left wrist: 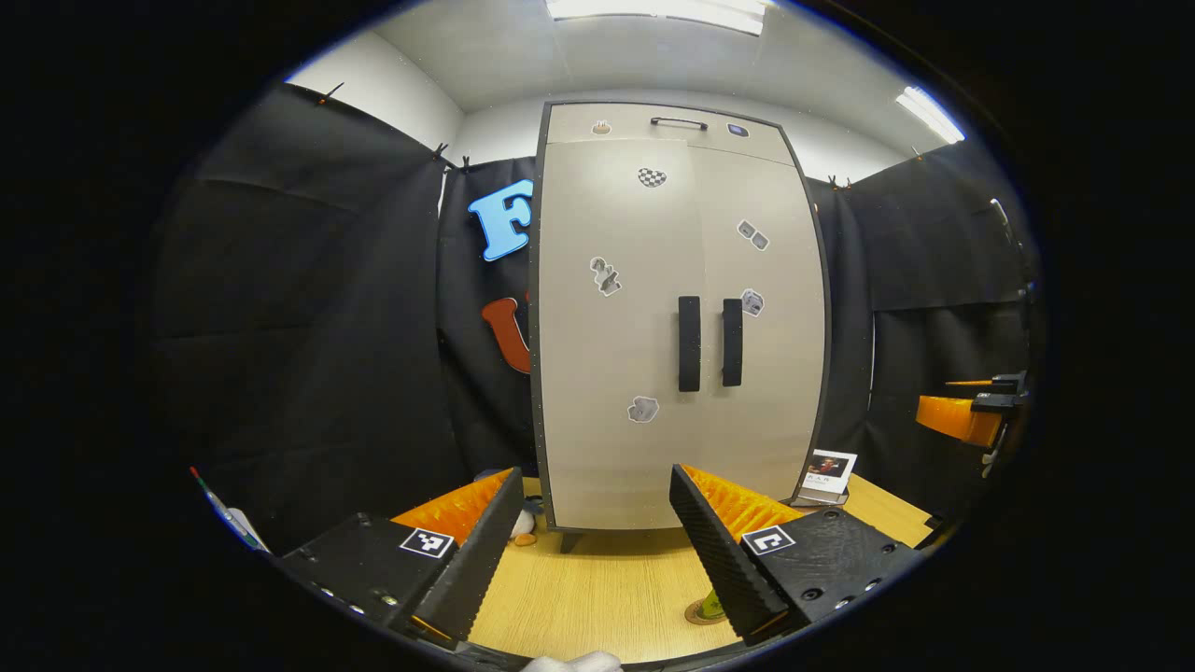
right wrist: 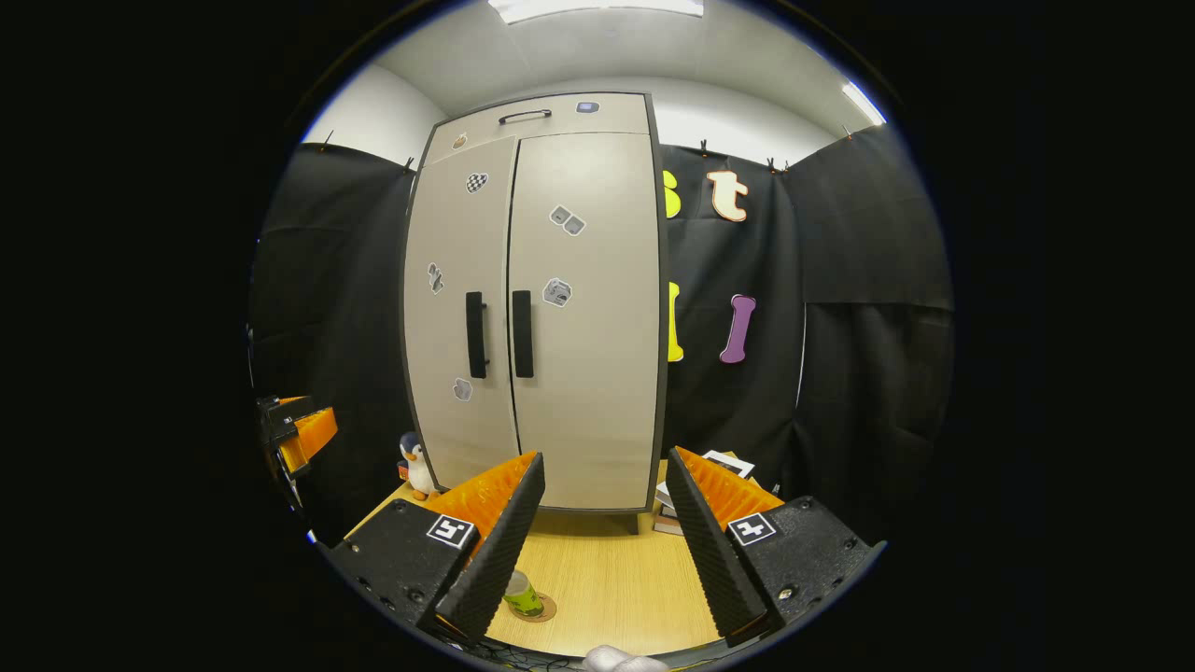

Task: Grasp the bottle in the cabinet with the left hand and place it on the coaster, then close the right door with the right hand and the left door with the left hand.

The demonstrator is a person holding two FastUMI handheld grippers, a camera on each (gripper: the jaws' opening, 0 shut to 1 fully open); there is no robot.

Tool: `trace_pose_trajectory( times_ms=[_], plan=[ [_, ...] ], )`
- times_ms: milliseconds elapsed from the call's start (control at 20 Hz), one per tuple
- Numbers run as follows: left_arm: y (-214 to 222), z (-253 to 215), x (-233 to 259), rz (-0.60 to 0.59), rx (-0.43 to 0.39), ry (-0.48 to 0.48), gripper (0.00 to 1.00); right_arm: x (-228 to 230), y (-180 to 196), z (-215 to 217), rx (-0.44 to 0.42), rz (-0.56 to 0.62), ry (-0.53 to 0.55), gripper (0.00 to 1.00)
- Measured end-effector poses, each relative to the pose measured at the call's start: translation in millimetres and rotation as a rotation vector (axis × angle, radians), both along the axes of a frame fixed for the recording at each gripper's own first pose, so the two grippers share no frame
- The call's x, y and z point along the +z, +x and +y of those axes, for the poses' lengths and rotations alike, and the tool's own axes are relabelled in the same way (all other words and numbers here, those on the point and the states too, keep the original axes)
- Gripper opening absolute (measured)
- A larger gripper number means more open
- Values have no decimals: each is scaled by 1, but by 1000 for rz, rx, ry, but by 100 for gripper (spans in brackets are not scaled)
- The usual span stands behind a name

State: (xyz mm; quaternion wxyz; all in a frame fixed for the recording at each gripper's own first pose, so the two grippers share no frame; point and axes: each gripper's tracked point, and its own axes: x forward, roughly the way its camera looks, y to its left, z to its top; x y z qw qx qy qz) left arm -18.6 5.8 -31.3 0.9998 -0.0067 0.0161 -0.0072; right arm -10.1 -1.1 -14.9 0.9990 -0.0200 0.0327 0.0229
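At the rear edge of the table [left wrist: 597, 579], cabinet [left wrist: 560, 308] upright, both leaves shut. From left to right:

- Left gripper [left wrist: 595, 485]: fingers spread wide, nothing between them, held back from the cabinet front over the front edge of the table.
- Penguin toy [right wrist: 414, 464]: beside the cabinet's left foot, near the left edge of the table. Not part of the job.
- Left door [left wrist: 607, 373]: flush with the frame, handle [left wrist: 689, 343] just beside the centre seam.
- Right door [left wrist: 770, 373]: likewise flush, handle [left wrist: 732, 342] on the other side of the seam, no gap visible between the leaves.
- Bottle [right wrist: 521, 595]: upright on the coaster [right wrist: 546, 611], near the front edge of the table, partly hidden behind one finger in each view.
- Photo card [left wrist: 829, 469]: leaning at the cabinet's right foot.
- Right gripper [right wrist: 605, 467]: fingers apart, empty, well clear of the doors.

Judged state of work: placement and both closings done; only checking and withdrawal left.

Procedure for the present step:

1. Check the seam from top to bottom for an even line.
2. If a leaf springs out, press flat on the panel near its handle; right side first, then left.
3. Draw both grippers straight back and upward, keeping the lower fingers away from the bottle, since a sideways sweep near the front edge could tip it off the coaster
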Motion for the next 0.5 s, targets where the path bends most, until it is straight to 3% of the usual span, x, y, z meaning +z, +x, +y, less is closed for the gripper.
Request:
trace_pose_trajectory(
  times_ms=[500],
  plan=[
    [11, 0, -1, -1, -6, 2, 96, 0, 10, 1, -4, 0, 4, 81]
  ],
)
